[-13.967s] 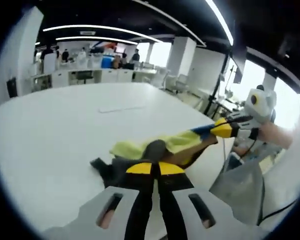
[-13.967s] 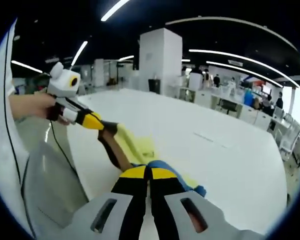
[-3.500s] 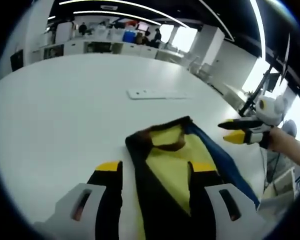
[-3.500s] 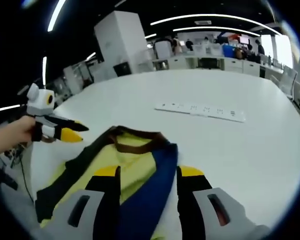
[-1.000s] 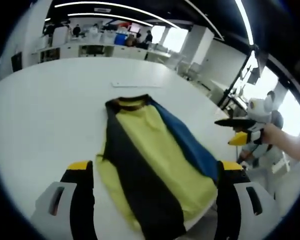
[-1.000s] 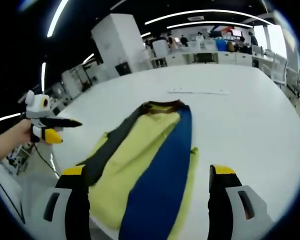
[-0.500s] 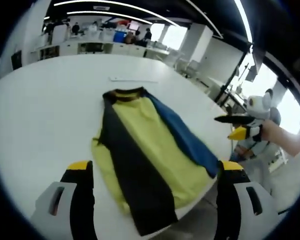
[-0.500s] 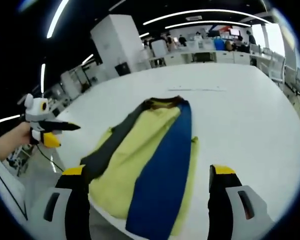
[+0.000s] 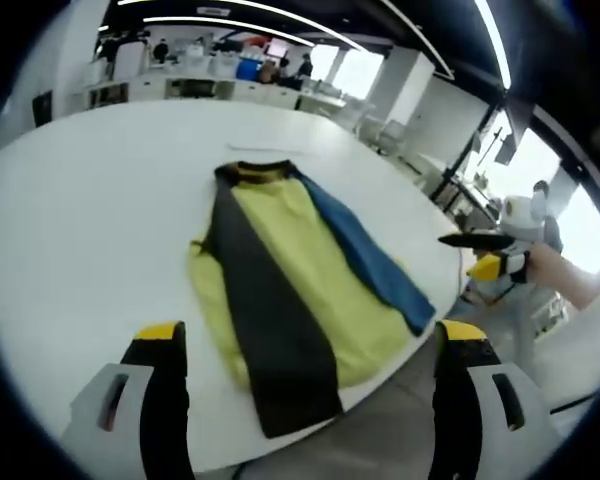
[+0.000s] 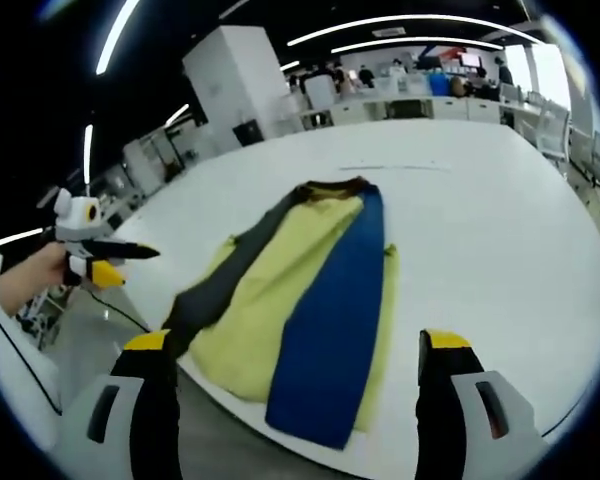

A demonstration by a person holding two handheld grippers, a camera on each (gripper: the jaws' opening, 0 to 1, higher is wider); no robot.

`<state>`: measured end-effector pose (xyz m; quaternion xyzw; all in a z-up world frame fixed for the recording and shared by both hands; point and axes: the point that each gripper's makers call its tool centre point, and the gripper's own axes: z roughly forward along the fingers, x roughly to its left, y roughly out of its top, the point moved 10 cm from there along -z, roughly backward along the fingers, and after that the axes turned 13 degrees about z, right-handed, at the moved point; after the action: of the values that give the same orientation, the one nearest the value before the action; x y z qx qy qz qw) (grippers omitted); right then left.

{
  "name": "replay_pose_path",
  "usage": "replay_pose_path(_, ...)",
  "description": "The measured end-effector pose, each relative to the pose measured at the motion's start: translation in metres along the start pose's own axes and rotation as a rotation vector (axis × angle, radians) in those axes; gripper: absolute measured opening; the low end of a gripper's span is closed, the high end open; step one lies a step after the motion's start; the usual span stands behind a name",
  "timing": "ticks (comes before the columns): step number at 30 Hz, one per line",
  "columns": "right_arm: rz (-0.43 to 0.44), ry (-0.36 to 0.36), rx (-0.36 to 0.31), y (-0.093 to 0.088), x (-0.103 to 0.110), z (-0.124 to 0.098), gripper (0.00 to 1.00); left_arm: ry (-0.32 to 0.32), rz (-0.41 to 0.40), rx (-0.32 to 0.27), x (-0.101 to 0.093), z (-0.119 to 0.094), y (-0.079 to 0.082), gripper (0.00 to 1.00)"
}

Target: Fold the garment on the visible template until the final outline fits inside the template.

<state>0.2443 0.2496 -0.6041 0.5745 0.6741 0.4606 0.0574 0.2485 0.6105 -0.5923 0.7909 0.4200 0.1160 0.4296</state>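
A yellow garment [image 9: 298, 285] with dark and blue side panels lies spread lengthwise on the white table [image 9: 90, 220], its hem overhanging the near edge. Left gripper [image 9: 305, 370] and right gripper [image 10: 292, 375] hover with jaws spread wide, empty. No fold appears made yet.

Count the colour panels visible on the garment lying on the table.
3: on the garment, a black strip along one edge, a yellow middle, a blue strip along the other. Its underside is hidden.

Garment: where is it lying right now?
The garment lies flat on the white table, its lower hem at the near edge, ahead of both open tongs; collar points away.
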Motion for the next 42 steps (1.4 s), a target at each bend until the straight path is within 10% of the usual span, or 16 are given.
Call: replay_pose_path(42,0.051,-0.005,0.107,-0.047,-0.012,-0.026,0.93,0.027,-0.018,-0.001,-0.022,-0.014,-0.016,0.99)
